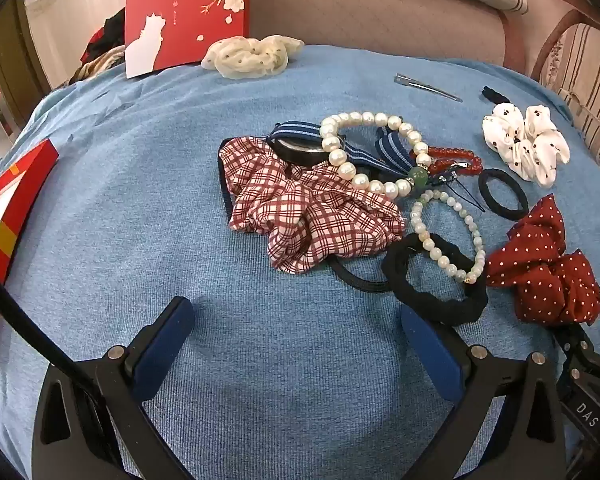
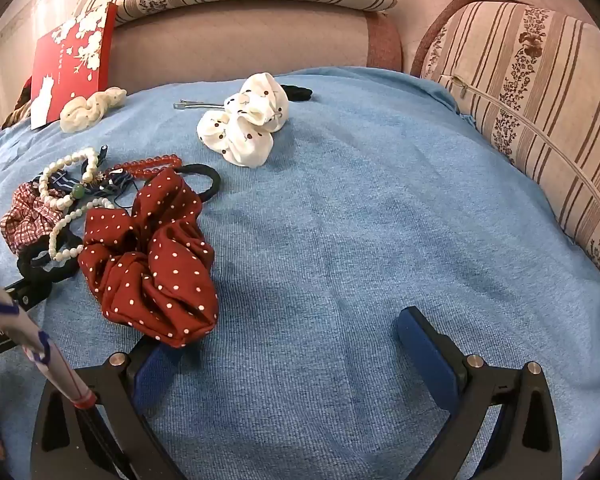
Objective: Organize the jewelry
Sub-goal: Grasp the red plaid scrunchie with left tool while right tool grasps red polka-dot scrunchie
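A ribbed blue towel (image 1: 292, 360) is covering the work surface, and the jewelry and hair accessories are lying in a loose heap on it. In the left wrist view the left gripper (image 1: 296, 320) is hovering over bare towel with its blue-padded fingers spread wide and holding nothing; the heap is sitting just beyond it, toward the right. A crumpled red-and-white plaid scrunchie (image 1: 312, 216) is lying at the heap's left, with a large pearl bracelet (image 1: 370, 152) of round glossy beads and one green bead resting partly over it and over a navy striped ribbon bow (image 1: 388, 148). A red bead bracelet (image 1: 452, 158) is curving on the far right of that, and a smaller pale bead bracelet (image 1: 448, 240) is draping across a thick black fabric hair tie (image 1: 436, 284). A thin black elastic ring (image 1: 502, 194) is lying flat farther right.

The right gripper (image 2: 284, 332) is also wide open and empty; its left finger is sitting just beside, and partly under, a puffy red polka-dot scrunchie (image 2: 152, 264). A white dotted scrunchie (image 2: 248, 124) is lying farther off, touching a slim metal hair clip (image 2: 198, 105). A sheer cream scrunchie (image 1: 252, 56) is resting at the far edge, beside an upright red floral box lid (image 1: 188, 12). A red box (image 1: 8, 216) is showing a pale interior at the left edge; what it holds cannot be told.
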The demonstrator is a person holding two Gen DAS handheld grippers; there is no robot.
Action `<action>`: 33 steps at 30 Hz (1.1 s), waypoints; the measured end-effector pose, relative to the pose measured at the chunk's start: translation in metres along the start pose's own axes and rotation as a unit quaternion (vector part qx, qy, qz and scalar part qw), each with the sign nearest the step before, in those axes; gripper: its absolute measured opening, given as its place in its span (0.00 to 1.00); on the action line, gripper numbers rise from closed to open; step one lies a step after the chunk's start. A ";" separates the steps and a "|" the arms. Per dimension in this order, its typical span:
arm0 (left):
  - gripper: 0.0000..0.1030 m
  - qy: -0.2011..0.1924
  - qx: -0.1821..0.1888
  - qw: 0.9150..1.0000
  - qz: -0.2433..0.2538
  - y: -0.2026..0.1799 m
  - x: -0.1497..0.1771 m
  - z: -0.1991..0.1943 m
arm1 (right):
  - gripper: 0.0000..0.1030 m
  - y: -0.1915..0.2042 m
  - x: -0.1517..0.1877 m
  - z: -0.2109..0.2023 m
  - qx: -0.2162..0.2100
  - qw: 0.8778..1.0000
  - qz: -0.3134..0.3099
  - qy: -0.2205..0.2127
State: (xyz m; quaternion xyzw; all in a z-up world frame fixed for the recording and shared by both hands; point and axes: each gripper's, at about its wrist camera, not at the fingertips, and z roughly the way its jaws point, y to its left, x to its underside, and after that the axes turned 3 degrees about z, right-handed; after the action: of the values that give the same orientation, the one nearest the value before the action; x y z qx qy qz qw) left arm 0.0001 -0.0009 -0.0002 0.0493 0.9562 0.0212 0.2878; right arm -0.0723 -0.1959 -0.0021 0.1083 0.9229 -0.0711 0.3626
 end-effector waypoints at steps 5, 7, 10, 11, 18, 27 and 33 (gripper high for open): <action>1.00 0.006 -0.013 1.000 0.016 0.001 0.003 -0.013 | 1.00 0.001 0.000 -0.002 -0.002 1.000 0.002 0.002; 1.00 -0.009 -0.026 0.999 0.017 0.002 0.017 -0.028 | 1.00 0.002 -0.004 0.000 -0.004 1.000 0.002 0.012; 1.00 -0.025 -0.021 0.999 0.014 0.016 0.038 -0.062 | 1.00 -0.001 -0.006 0.002 -0.013 1.000 0.008 0.020; 1.00 -0.034 -0.023 0.999 0.010 0.025 0.048 -0.077 | 1.00 -0.002 -0.007 0.003 -0.015 0.999 0.009 0.026; 1.00 -0.054 -0.092 0.994 0.005 0.073 0.125 -0.135 | 1.00 0.001 -0.011 0.006 -0.026 0.997 0.010 0.069; 1.00 -0.111 -0.123 0.986 -0.025 0.161 0.092 -0.175 | 0.86 0.011 -0.011 -0.053 0.022 0.999 0.018 0.027; 0.97 -0.074 -0.161 0.984 0.002 0.233 0.054 -0.129 | 0.79 0.026 -0.004 -0.093 -0.040 0.999 0.025 0.022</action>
State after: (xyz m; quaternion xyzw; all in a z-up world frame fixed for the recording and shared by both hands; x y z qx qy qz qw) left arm -0.0966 0.2352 0.0942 0.0056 0.9164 0.1715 0.3616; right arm -0.1240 -0.1520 0.0671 0.1184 0.9299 -0.0227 0.3474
